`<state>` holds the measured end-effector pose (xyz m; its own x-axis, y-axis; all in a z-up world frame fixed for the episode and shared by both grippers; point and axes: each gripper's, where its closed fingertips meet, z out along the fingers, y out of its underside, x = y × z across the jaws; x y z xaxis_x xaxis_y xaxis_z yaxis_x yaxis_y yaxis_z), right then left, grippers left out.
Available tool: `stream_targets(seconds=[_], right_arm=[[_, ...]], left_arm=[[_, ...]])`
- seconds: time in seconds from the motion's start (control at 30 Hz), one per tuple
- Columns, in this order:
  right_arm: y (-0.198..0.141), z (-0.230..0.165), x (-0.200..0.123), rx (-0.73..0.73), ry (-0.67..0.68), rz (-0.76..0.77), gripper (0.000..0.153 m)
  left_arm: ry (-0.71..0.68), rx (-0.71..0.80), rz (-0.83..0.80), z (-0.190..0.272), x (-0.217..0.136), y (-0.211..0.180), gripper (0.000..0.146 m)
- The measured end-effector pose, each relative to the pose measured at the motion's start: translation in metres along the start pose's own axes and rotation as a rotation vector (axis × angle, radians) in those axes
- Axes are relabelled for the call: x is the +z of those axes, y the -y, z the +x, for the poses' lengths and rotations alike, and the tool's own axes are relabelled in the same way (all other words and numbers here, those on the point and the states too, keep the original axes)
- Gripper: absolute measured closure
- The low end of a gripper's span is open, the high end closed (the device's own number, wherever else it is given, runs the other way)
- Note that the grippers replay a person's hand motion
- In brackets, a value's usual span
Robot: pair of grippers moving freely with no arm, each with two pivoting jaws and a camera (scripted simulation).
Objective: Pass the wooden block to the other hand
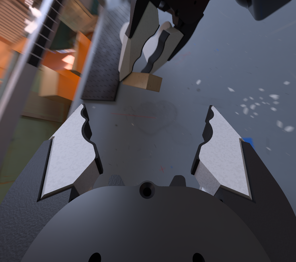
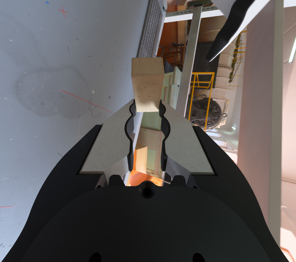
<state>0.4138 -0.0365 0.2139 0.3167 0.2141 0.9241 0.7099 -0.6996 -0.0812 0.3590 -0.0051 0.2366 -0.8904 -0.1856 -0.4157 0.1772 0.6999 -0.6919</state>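
My right gripper pinches the pale wooden block by one end, just at its fingertips, up above the scuffed grey table. Most of the block sticks out past the tips. My left gripper is wide open and empty, facing the block but apart from it. The hold looks small to me — if I bump the block, it could twist or slip out. If the right lets go before the left closes, it falls.

Each camera looks forward along its own fingers, close above the grey table. Both views share the wooden block, seen from opposite ends.
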Motion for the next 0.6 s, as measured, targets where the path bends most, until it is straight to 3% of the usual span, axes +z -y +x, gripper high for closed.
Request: stream_targets(seconds=[0.2,0.6], right_arm=[[0.005,-0.004,0.001,-0.109,-0.041,-0.037,0.124],[0.015,0.003,-0.003,-0.086,-0.091,0.003,0.124]], left_arm=[[-0.38,-0.049,-0.256,0.009,0.005,-0.002,0.003],[-0.528,-0.03,-0.617,0.025,0.038,-0.039,0.003]])
